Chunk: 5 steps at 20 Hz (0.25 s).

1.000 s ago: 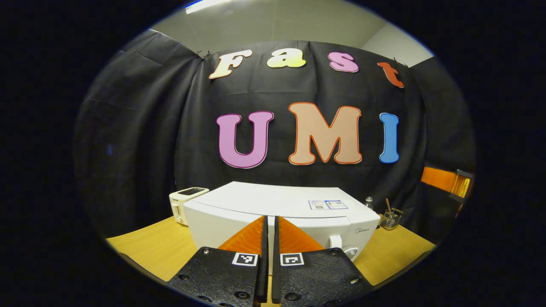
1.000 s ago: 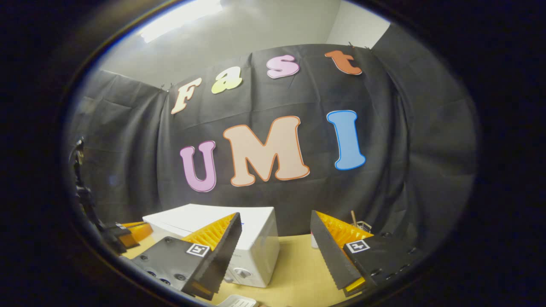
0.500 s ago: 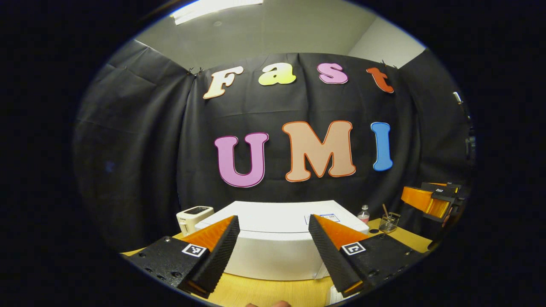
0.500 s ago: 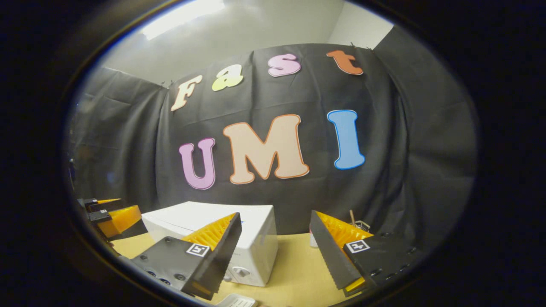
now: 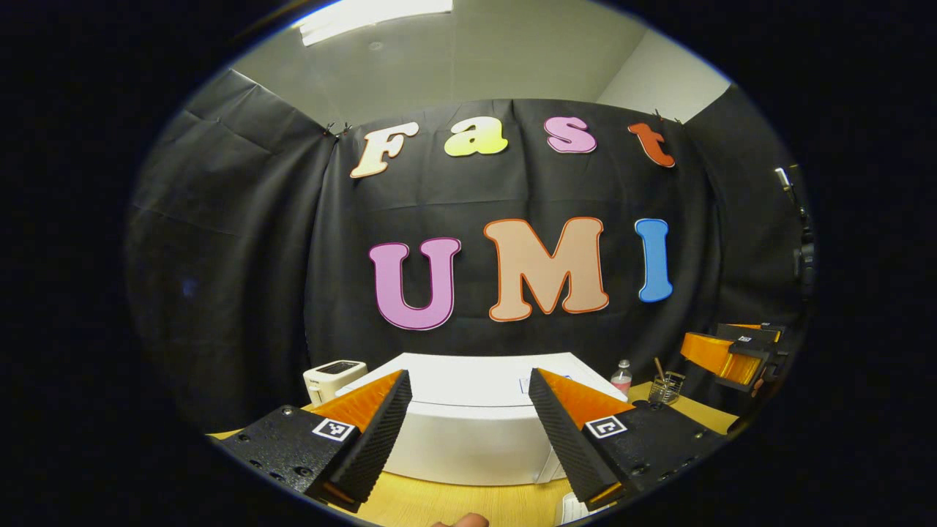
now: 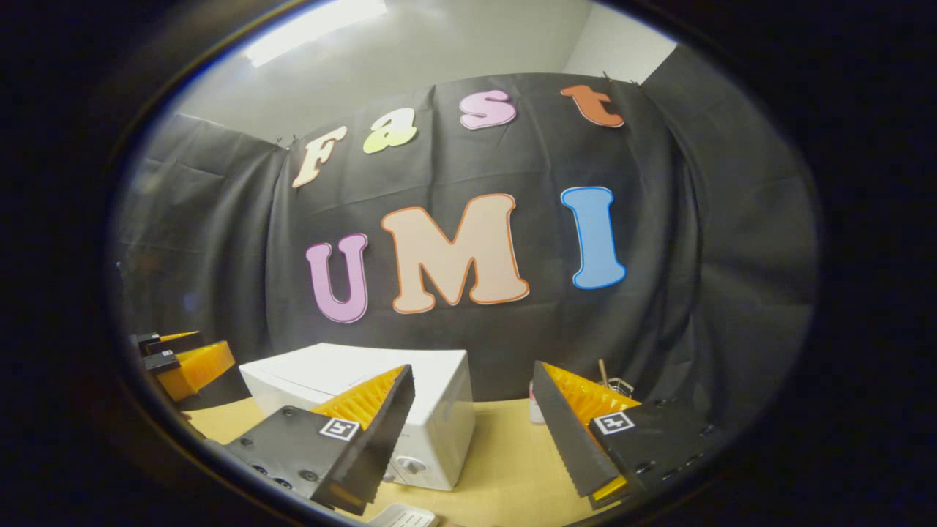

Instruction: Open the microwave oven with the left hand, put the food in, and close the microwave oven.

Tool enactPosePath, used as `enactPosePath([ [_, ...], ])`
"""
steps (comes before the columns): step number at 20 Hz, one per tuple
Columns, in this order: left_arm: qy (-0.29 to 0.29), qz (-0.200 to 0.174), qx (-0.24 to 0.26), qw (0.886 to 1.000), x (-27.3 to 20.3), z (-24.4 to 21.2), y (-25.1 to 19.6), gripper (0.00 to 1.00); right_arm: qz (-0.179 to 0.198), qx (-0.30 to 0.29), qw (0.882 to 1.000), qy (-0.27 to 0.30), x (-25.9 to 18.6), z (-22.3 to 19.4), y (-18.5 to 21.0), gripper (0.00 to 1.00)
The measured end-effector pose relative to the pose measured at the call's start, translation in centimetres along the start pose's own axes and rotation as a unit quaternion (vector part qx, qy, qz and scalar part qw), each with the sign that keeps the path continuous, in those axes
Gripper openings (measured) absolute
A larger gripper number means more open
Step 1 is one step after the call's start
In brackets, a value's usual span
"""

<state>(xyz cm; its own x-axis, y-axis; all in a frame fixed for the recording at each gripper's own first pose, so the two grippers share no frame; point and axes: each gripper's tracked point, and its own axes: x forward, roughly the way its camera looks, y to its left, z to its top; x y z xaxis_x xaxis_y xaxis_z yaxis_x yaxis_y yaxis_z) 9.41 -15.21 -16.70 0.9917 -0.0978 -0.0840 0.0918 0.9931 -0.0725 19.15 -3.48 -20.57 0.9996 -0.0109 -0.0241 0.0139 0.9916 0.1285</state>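
Note:
The white microwave (image 5: 468,443) stands on the wooden table (image 5: 454,501), its front facing me and its door shut. My left gripper (image 5: 468,377) is open just in front of it, empty, with the microwave's top edge showing between its fingers. In the right gripper view the microwave (image 6: 344,366) sits to the left, with a control knob (image 6: 410,465) on its near corner. My right gripper (image 6: 472,373) is open and holds nothing. A white ridged object (image 6: 402,518), partly cut off, lies at the bottom edge; what it is I cannot tell.
A white toaster (image 5: 333,372) stands left of the microwave. A small bottle (image 5: 621,377) and a wire holder with a utensil (image 5: 665,388) sit to its right. The right gripper (image 5: 732,351) shows far right, the left gripper (image 6: 187,362) far left. A fingertip (image 5: 461,521) shows below.
My left gripper has gone from shut to open, and its view has tilted upward so the microwave sits lower. The right gripper has barely moved.

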Motion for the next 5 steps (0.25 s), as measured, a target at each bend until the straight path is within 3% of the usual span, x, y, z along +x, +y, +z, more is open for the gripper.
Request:
enactPosePath([
  [5,0.000,0.017,0.001,1.000,0.16,-0.21,1.11,0.98,-0.004,0.001,1.000,0.001,0.10,0.05,-0.27,0.91],
])
